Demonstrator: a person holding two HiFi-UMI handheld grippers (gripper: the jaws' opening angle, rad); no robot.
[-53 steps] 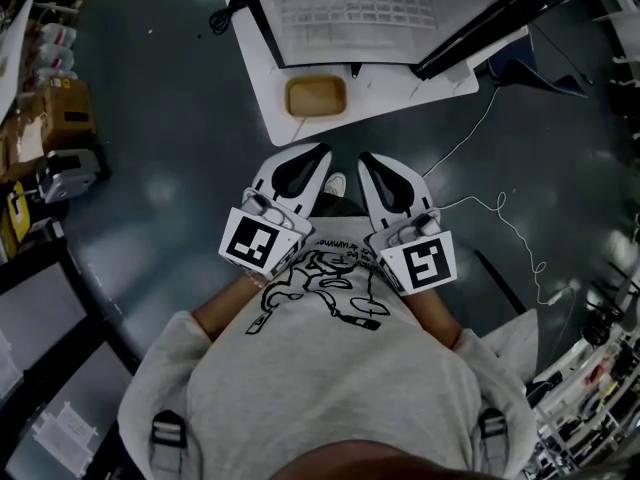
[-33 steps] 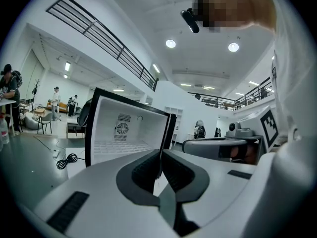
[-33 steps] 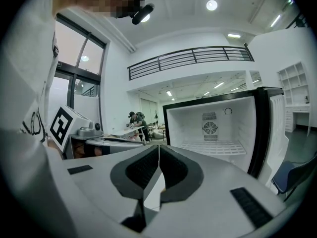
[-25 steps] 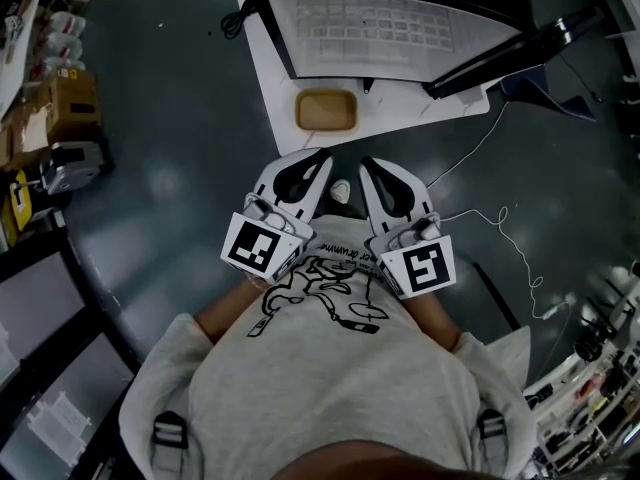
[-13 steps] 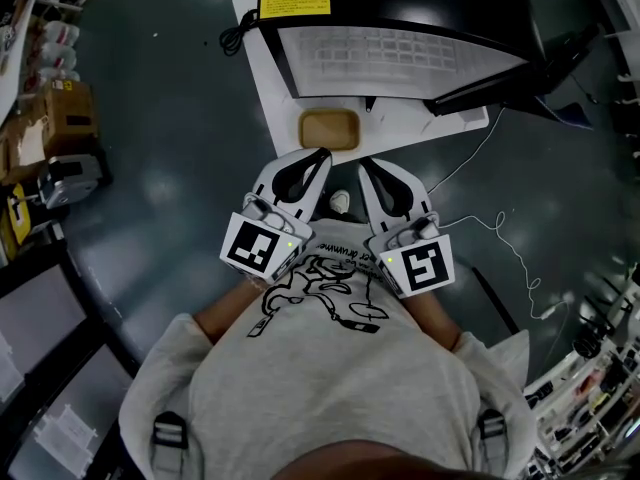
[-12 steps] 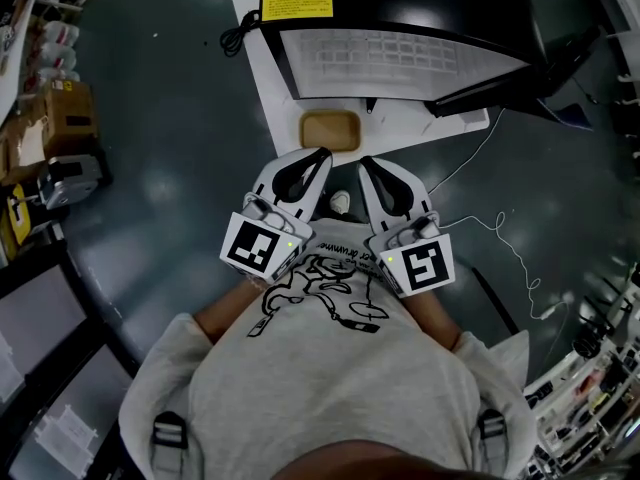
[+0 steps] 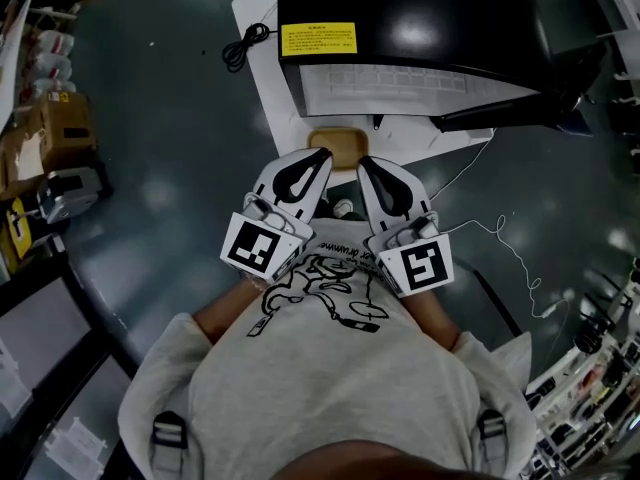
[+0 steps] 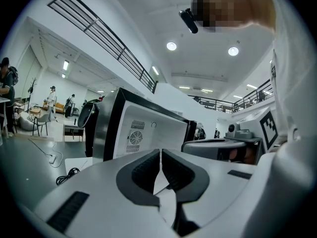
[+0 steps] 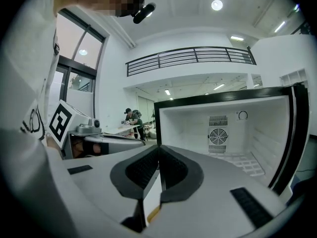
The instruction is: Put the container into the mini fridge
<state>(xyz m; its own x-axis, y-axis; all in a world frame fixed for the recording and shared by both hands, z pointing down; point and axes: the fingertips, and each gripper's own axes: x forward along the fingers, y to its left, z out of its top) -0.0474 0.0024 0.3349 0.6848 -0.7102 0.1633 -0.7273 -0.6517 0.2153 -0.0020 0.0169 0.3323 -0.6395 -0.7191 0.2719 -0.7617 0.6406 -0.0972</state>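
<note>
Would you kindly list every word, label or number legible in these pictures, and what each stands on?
Nothing reads clearly.
Yellow label on the mini fridge top: print too small to read.
Lettering on the person's shirt: too blurred to read.
Square markers on the left gripper and right gripper: patterns, no words.
</note>
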